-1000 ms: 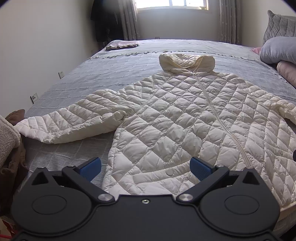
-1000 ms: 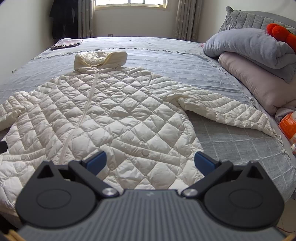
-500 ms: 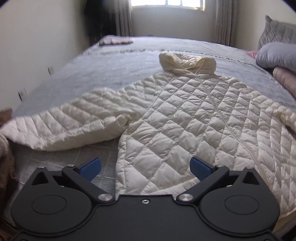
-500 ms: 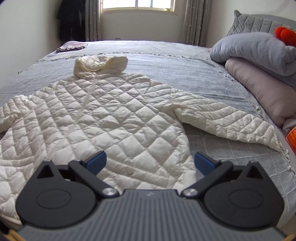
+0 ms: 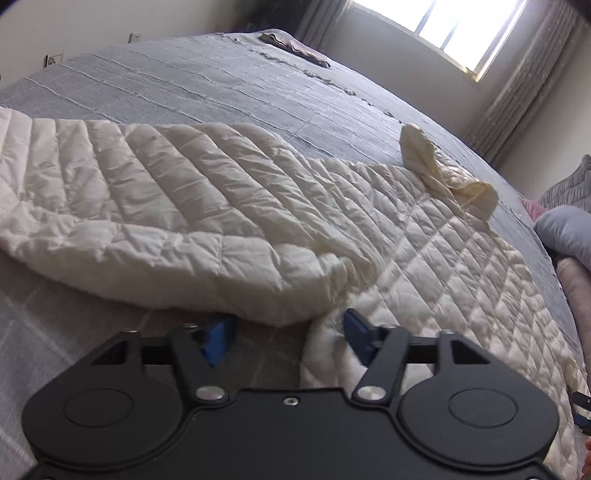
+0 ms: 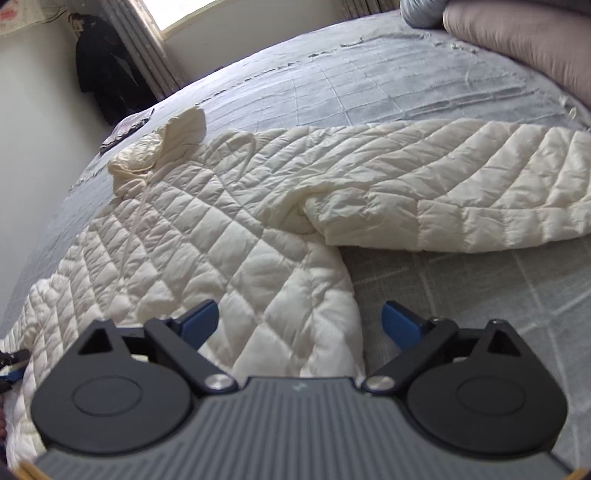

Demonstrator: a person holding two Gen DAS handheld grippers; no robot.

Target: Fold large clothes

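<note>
A cream quilted jacket (image 5: 424, 258) lies spread flat, front up, on a bed covered by a grey bedspread (image 5: 221, 85); in the right wrist view the same jacket (image 6: 207, 236) fills the centre and left of the frame. In the left wrist view one sleeve (image 5: 147, 206) extends from the body toward 9 o'clock, and the hood (image 5: 447, 177) lies bunched at about 2 o'clock. The left gripper (image 5: 286, 338) sits low over the side edge of the jacket, just below the armpit fold. Its jaws are closing: the blue pads (image 5: 356, 328) stand partly apart with the jacket's edge in the gap between them, and no firm pinch on the fabric can be confirmed. In the right wrist view the other sleeve (image 6: 461, 192) extends toward 3 o'clock and the hood (image 6: 159, 147) lies at about 10 o'clock. The right gripper (image 6: 299, 321) is spread wide and beginning to close; the jacket's opposite side edge lies between its blue pads (image 6: 400, 321), which do not press on it. Stacked pillows (image 6: 517, 33) occupy the 1 o'clock corner of that view. A window (image 5: 461, 29) with curtains (image 5: 517, 92) stands beyond the bed at 1 o'clock in the left wrist view, and a dark garment (image 6: 107, 85) hangs by the wall at 11 o'clock in the right wrist view.
</note>
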